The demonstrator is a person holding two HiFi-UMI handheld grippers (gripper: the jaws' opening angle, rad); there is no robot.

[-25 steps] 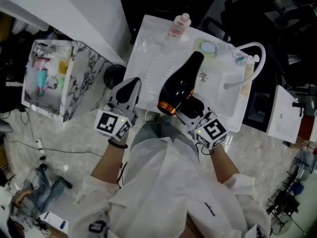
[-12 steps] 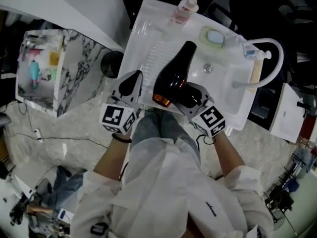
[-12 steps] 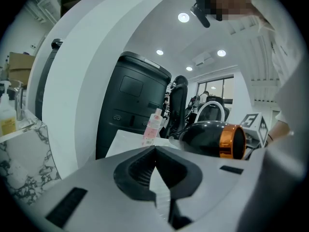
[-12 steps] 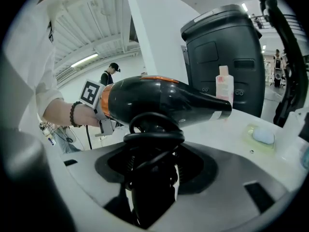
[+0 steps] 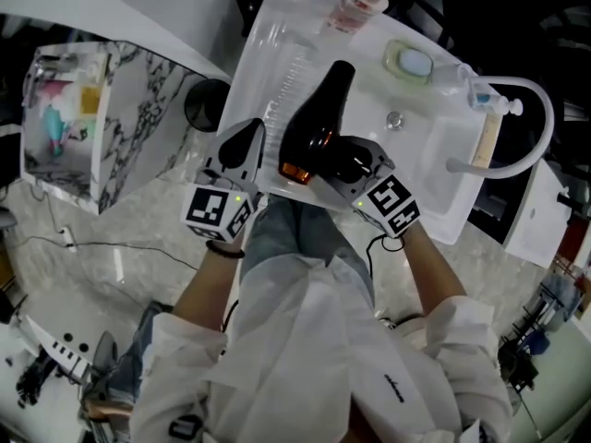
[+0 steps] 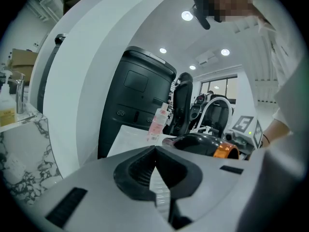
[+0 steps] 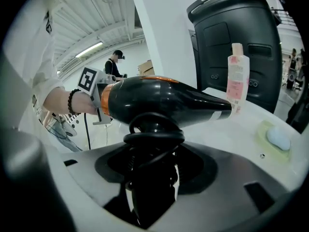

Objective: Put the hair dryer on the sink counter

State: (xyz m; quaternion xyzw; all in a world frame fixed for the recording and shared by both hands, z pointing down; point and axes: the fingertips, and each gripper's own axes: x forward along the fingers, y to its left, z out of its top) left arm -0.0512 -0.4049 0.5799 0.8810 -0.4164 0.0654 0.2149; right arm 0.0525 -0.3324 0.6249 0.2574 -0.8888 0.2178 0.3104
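Soap bar [image 5: 416, 63] in soap dish [image 5: 393, 53]. Hair dryer [image 5: 323, 118] clamped by its handle in right gripper [image 5: 340, 160], over sink counter [image 5: 268, 53]; left gripper [image 5: 245, 146] closed, empty.

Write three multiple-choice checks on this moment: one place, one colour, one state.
1. Where on the counter does the pink bottle stand?
A) at its far edge
B) at its near edge
C) off it altogether

2. What colour is the band at the rear of the hair dryer?
A) blue
B) orange
C) green

3. What state are the right tongs in?
A) open and empty
B) shut on the pink bottle
C) shut on the hair dryer's handle

Answers:
1 A: the head view shows the bottle upright at the edge farthest from the person.
2 B: both the head view and the right gripper view show it orange.
3 C: the right gripper view shows the cord-wrapped handle clamped between them.
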